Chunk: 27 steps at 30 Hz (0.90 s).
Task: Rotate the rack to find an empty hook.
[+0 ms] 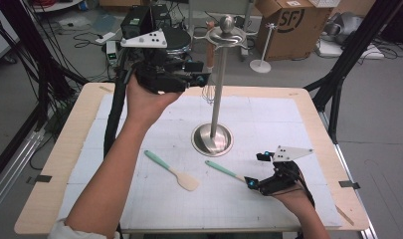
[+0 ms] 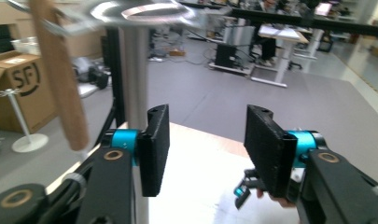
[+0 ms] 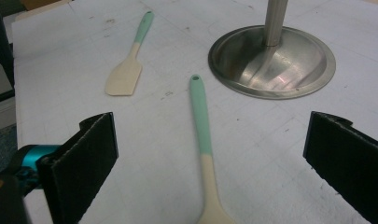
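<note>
Wooden whisk handle (image 2: pixel 59 79), round and matte, hangs from the steel stand's (image 1: pixel 215 84) top ring, at ten o'clock from our left gripper (image 1: pixel 201 79), whose ribbed black jaws stand apart with nothing between them. At five o'clock from the polished dish base, our right gripper (image 1: pixel 252 183) rests, jaws wide apart astride a mint-and-cream utensil handle (image 3: pixel 201 126). A flat spatula (image 1: pixel 171 171) lies at seven o'clock from the base.

Two spatulas (image 1: pixel 171 171) before stand (image 1: pixel 212 140)
</note>
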Each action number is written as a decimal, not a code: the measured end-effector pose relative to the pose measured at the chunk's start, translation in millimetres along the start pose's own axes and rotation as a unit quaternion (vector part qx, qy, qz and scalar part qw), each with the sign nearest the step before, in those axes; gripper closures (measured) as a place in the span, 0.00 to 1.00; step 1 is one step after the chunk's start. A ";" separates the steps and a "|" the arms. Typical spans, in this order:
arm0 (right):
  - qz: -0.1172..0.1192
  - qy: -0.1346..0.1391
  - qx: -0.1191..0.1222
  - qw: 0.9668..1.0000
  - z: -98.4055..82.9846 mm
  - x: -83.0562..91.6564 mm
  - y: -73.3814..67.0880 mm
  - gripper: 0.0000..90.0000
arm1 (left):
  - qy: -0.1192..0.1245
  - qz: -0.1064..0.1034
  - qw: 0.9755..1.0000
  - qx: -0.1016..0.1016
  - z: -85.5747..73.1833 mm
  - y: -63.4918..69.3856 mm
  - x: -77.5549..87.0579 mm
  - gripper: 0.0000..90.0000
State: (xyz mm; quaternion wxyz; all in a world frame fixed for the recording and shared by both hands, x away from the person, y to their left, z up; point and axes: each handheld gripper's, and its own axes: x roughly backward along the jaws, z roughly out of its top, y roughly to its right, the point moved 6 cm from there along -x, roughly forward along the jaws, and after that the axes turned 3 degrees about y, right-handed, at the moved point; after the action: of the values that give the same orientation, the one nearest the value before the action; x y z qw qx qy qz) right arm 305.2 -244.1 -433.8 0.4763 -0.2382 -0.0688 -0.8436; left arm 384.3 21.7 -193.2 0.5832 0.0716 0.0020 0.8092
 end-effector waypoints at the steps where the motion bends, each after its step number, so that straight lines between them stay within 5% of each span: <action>1: 0.001 0.000 0.000 1.000 0.0 -0.2 0.0 0.03 | -0.005 -0.004 1.000 -0.004 -2.8 0.7 -0.2 0.53; 16: 0.001 -0.004 0.000 1.000 -0.7 -1.6 -0.7 0.03 | -0.059 -0.043 0.997 -0.039 -33.2 13.1 -0.4 0.37; 27: 0.001 -0.003 0.000 1.000 -0.9 -1.6 -0.6 0.03 | -0.061 -0.062 0.996 -0.025 -56.0 14.5 4.0 0.31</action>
State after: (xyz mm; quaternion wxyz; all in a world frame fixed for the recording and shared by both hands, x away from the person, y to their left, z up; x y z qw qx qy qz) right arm 305.1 -242.9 -435.2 0.4770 -0.2407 -0.0705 -0.8423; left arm 362.8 25.2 -246.9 0.6326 0.1057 -0.0490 0.7656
